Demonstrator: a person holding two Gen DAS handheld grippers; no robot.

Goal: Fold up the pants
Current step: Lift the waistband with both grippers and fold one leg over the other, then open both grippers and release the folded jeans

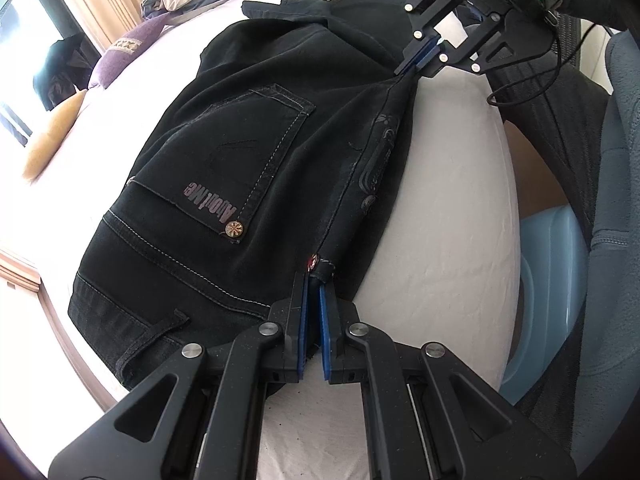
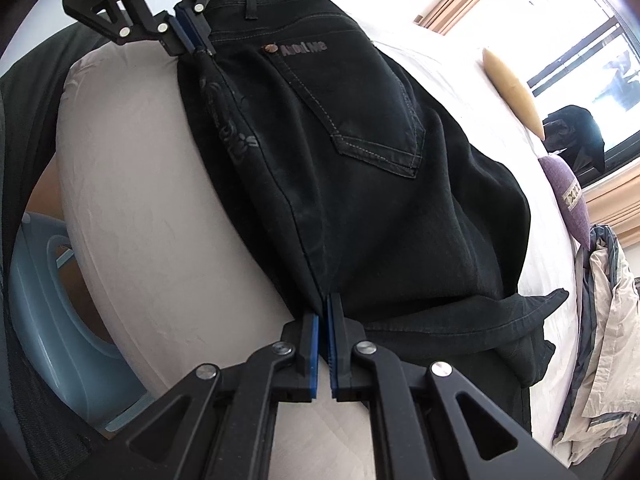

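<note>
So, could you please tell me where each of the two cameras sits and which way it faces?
Left wrist: sits on the left gripper, looking along its fingers at the black pants on the bed; the right gripper shows far off.
Right wrist: sits on the right gripper, facing back along the same edge; the left gripper shows at top.
Shared: pants, back pocket, bed, both grippers pinching the near edge.

Left wrist view: sits close behind the left gripper [image 1: 313, 280], facing the right gripper [image 1: 409, 65] along black denim pants [image 1: 248, 168]. Right wrist view: sits close behind its own fingers, facing back. Both share pants and white mattress [image 2: 132, 208].
</note>
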